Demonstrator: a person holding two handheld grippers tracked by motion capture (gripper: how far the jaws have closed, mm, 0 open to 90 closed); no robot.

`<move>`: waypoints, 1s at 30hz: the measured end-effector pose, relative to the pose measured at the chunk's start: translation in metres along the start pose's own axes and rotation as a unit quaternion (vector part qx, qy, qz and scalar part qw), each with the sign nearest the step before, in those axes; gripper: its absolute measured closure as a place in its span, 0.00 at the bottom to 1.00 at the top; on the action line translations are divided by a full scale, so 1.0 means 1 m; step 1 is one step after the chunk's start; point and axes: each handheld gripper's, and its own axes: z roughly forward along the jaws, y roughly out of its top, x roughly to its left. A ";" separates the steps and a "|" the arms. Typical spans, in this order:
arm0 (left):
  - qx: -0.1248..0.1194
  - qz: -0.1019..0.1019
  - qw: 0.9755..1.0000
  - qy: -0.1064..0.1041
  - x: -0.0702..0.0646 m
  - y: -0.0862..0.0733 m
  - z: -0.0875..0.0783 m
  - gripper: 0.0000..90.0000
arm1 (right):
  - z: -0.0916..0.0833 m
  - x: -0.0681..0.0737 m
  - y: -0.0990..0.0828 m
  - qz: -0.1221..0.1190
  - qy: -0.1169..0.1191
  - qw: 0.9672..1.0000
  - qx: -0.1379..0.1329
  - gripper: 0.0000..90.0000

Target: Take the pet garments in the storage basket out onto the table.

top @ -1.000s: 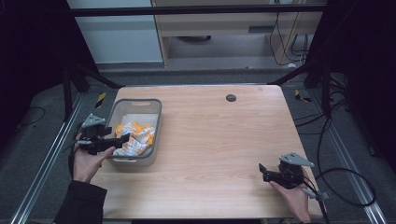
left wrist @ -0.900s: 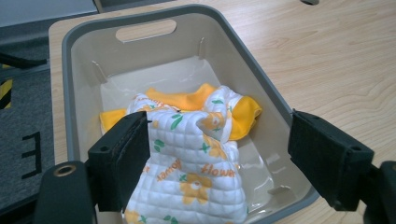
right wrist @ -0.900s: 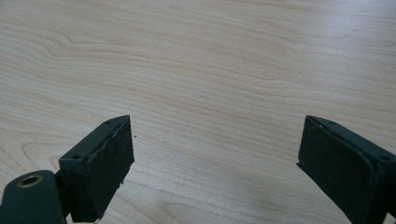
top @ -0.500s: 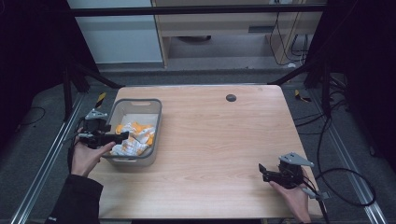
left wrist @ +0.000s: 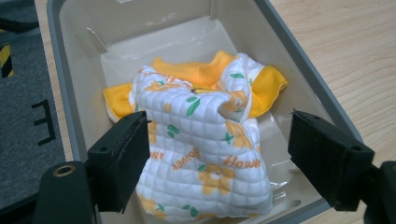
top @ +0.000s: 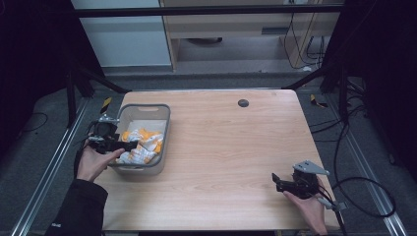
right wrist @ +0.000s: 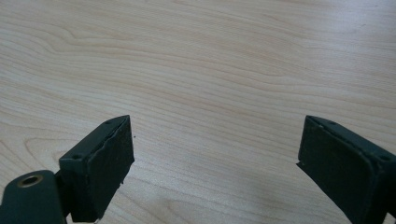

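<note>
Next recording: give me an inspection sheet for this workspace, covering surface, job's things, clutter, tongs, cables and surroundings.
Surface: light wooden table, with a small dark round spot near the far edge.
Job's things: grey bin at the table's left side; a quilted white garment with orange flowers lies crumpled inside it.
Clutter: nothing seen.
Tongs: left tongs open, jaws either side of the garment, over the bin; right tongs open, over bare wood at the near right corner.
Cables: one trails from the right tongs over the floor.
Surroundings: dark floor, metal rails, pale cabinet behind the table.
</note>
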 end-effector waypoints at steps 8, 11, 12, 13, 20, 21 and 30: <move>0.019 -0.001 1.000 -0.001 -0.001 0.003 0.009 0.23 | 0.001 0.000 0.000 -0.004 0.001 1.000 0.002 0.11; 0.022 0.000 1.000 -0.001 -0.002 0.003 0.011 0.23 | 0.001 0.000 0.000 -0.002 0.002 1.000 0.003 0.11; 0.028 0.002 1.000 -0.001 -0.002 0.004 0.013 0.23 | 0.001 0.000 0.000 -0.002 0.002 1.000 0.003 0.11; 0.028 0.002 1.000 -0.001 -0.002 0.004 0.013 0.23 | 0.001 0.000 0.000 -0.002 0.002 1.000 0.003 0.11; 0.046 0.003 0.999 -0.002 -0.001 0.005 0.019 0.23 | 0.002 0.000 -0.001 -0.005 0.001 1.000 0.004 0.11; 0.050 0.004 0.999 -0.001 -0.001 0.005 0.020 0.23 | 0.002 0.000 0.000 -0.004 0.002 1.000 0.005 0.11; 0.064 0.004 0.998 -0.005 0.000 0.002 0.028 0.23 | 0.003 0.000 -0.001 -0.007 0.001 1.000 0.008 0.11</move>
